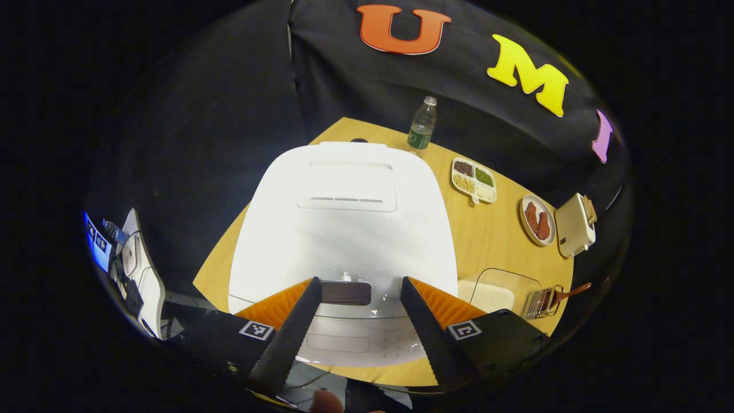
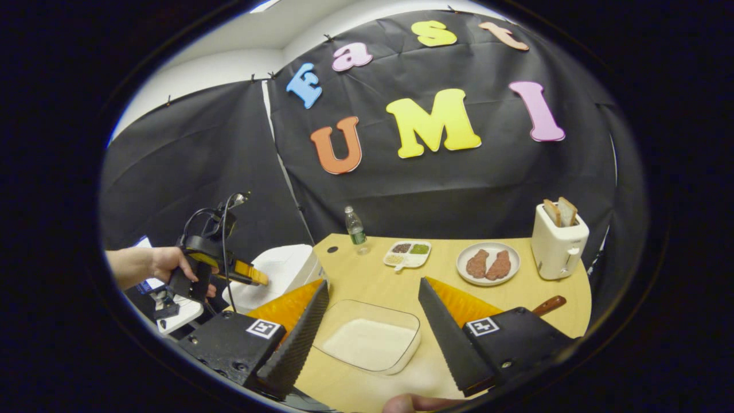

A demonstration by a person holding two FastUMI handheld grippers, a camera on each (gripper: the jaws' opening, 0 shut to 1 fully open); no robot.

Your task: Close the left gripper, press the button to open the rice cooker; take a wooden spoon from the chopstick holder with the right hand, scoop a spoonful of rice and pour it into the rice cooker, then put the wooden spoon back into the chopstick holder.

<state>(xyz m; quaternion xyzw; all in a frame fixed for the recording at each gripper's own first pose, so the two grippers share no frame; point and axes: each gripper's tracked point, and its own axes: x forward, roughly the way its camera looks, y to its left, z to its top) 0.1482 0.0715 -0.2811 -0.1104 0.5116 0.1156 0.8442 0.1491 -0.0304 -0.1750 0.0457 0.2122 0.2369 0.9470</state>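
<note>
White, square-lidded rice cooker [image 1: 344, 229] sits shut on our pale wooden counter [image 1: 493, 235]; our left tongs [image 1: 358, 321] gape wide over its dark front button [image 1: 346, 292]; our right tongs [image 2: 373, 321] spread wide above the clear glass dish of white rice [image 2: 370, 343]; wooden-handled spoon [image 1: 565, 293] rests in the wire chopstick holder [image 1: 542, 303].

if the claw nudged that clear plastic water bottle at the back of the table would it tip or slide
Likely tip. The clear plastic water bottle stands tall and narrow on a small base at the far edge of the wooden table. It looks largely empty, so probably light and easily toppled. Being round, once down it may roll.
</note>
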